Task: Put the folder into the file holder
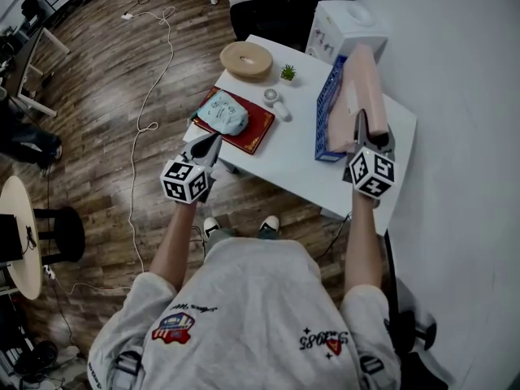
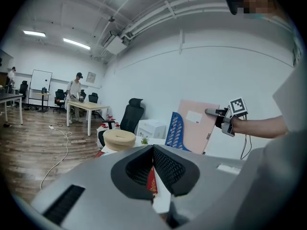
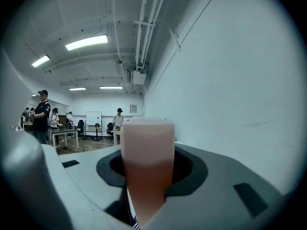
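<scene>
Pink is the folder (image 1: pixel 361 88), a thick one, and it stands tilted on the right side of the white table (image 1: pixel 292 149), just against the blue perforated wall of the file holder (image 1: pixel 327 112). Its lower edge is hidden behind that wall and behind the right gripper (image 1: pixel 367 128), so I cannot tell how deep it sits in the holder. The other side of the holder is also covered by the folder.

In the right gripper view the folder fills the whole gap between the two jaws. They hold it by its near end at a wide opening, and it blocks most of what is behind.

The left gripper (image 1: pixel 213 139) hangs at the left front corner of the table, apart from the folder. Its jaws are pressed together with nothing between them.

Further on the table lie a red book (image 1: pixel 256 128) with a pale blue bundle (image 1: pixel 223 114) on it, a small white fan (image 1: pixel 272 97), a tiny plant (image 1: pixel 288 73) and a round beige cushion (image 1: pixel 246 59). What the bundle is I cannot make out. A white box (image 1: pixel 349 27) at the far corner is partly cut by the folder.
</scene>
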The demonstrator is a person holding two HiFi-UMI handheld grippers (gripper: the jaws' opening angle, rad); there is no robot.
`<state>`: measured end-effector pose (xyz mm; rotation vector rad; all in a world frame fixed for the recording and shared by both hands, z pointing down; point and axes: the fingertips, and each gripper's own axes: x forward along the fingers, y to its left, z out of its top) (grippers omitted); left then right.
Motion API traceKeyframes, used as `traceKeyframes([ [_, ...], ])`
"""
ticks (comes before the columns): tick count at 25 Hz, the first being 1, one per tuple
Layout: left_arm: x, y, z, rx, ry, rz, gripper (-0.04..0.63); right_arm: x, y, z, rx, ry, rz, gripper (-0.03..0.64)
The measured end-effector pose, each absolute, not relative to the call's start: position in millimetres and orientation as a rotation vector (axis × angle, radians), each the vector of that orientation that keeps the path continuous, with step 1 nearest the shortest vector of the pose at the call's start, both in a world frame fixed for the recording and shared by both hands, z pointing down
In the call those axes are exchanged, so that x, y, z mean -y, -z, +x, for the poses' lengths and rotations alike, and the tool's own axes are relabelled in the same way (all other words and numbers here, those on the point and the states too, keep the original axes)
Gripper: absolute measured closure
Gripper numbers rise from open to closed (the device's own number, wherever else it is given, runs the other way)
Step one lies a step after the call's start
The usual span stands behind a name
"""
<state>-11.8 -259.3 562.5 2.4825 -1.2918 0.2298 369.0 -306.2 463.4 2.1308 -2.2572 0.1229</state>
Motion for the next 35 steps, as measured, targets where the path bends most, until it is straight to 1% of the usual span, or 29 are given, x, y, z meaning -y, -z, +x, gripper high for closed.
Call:
traceKeyframes([
  [7,259.4,-568.3,-21.6,1.310,-0.225,2.454,0.589,314.5,-483.4,362.0,2.171,-0.074,2.098,0.446],
  [16,259.5,-573.5,-27.0,1.317,-0.225,2.429,0.589,318.2,-523.5,369.4,2.086,-0.153,2.075,0.440],
  [25,262.2,-579.8,-15.7,1.283,-0.230,2.430,0.590,315.6,-543.0,380.8,2.056,-0.210,2.045,0.411],
  [30,259.2,-583.3,-1.0,1.242,-0.235,2.443,0.589,301.4,-582.8,383.0,2.019,-0.394,1.983,0.383],
  [35,260.0,-585.8,3.4,1.220,-0.248,2.445,0.589,276.4,-631.5,383.0,1.975,-0.560,1.957,0.380],
])
